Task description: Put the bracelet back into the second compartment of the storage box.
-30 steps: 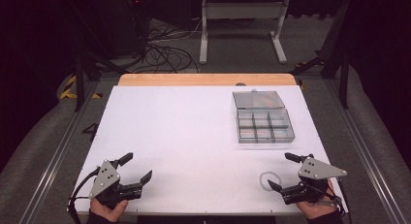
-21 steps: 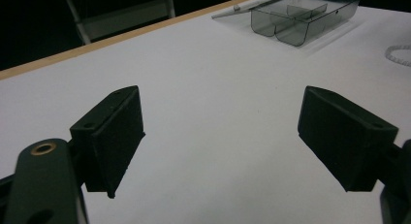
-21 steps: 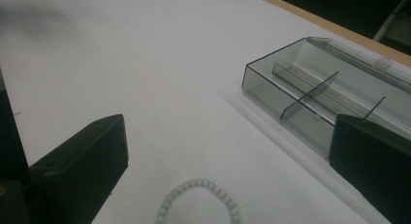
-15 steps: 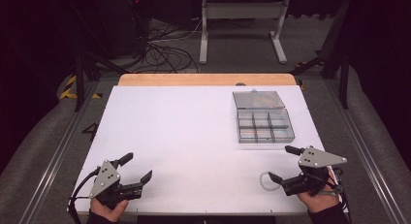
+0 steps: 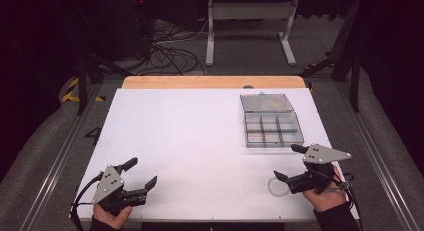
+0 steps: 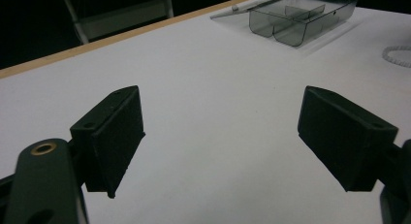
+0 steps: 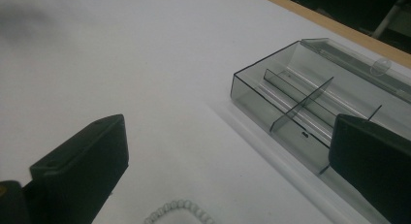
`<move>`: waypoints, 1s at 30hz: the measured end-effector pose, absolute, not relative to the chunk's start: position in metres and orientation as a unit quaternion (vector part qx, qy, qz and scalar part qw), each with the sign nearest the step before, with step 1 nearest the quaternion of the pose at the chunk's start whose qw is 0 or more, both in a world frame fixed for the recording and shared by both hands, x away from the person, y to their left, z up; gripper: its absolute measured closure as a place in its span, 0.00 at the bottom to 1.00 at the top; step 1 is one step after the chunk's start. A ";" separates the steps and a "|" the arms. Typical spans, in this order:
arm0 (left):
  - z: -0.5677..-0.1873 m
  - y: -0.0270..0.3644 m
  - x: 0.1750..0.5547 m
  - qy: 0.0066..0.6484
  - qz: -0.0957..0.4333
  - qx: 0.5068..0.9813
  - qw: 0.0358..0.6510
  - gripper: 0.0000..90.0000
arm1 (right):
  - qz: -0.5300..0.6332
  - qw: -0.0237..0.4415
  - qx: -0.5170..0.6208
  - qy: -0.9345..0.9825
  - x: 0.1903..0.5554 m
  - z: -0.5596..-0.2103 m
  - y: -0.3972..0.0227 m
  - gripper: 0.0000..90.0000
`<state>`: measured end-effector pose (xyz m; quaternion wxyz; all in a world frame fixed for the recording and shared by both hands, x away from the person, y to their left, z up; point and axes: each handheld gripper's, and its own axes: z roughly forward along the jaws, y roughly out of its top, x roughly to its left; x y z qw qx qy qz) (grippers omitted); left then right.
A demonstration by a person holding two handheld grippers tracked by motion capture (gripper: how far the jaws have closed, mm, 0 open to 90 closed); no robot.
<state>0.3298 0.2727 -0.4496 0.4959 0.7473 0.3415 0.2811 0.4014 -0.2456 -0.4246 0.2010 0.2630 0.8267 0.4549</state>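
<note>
A small white bead bracelet (image 5: 273, 187) lies on the white table (image 5: 200, 136) near the front right; it is also seen at the bottom of the right gripper view as a bead bracelet (image 7: 180, 207). My right gripper (image 5: 286, 162) hovers just behind and to the right of it, open and empty. A clear plastic compartment box (image 5: 272, 128) with its lid folded back stands farther up the right side. My left gripper (image 5: 142, 172) rests at the front left, open, with nothing between its fingers. From there the box (image 6: 300, 20) and bracelet (image 6: 397, 56) lie far off.
A wooden strip (image 5: 215, 82) borders the table's far edge. Beyond it are cables (image 5: 165, 51) on the floor and a metal stand (image 5: 250, 21). Metal rails (image 5: 55, 166) run along both table sides. The box (image 7: 310, 103) sits close ahead of my right gripper (image 7: 228, 170).
My right gripper has moved a little forward and left, closer to the bracelet and box. The left gripper and the bracelet have stayed put.
</note>
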 end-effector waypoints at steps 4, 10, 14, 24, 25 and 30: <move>-0.450 0.273 0.330 0.341 0.280 0.747 0.497 0.19 | 0.451 0.200 0.266 0.828 0.408 -0.427 -0.245 0.01; -0.450 0.273 0.330 0.340 0.280 0.748 0.497 0.19 | 0.447 0.193 0.274 0.829 0.414 -0.429 -0.246 0.01; -0.449 0.273 0.329 0.339 0.278 0.747 0.500 0.19 | 0.429 0.177 0.285 0.839 0.413 -0.430 -0.248 0.07; -0.449 0.273 0.329 0.339 0.278 0.748 0.499 0.19 | 0.395 0.170 0.282 0.858 0.410 -0.427 -0.246 0.25; -0.449 0.273 0.329 0.339 0.278 0.748 0.499 0.19 | 0.382 0.169 0.281 0.864 0.410 -0.427 -0.244 0.29; -0.449 0.272 0.329 0.339 0.278 0.748 0.499 0.19 | 0.360 0.156 0.294 0.872 0.411 -0.427 -0.242 0.39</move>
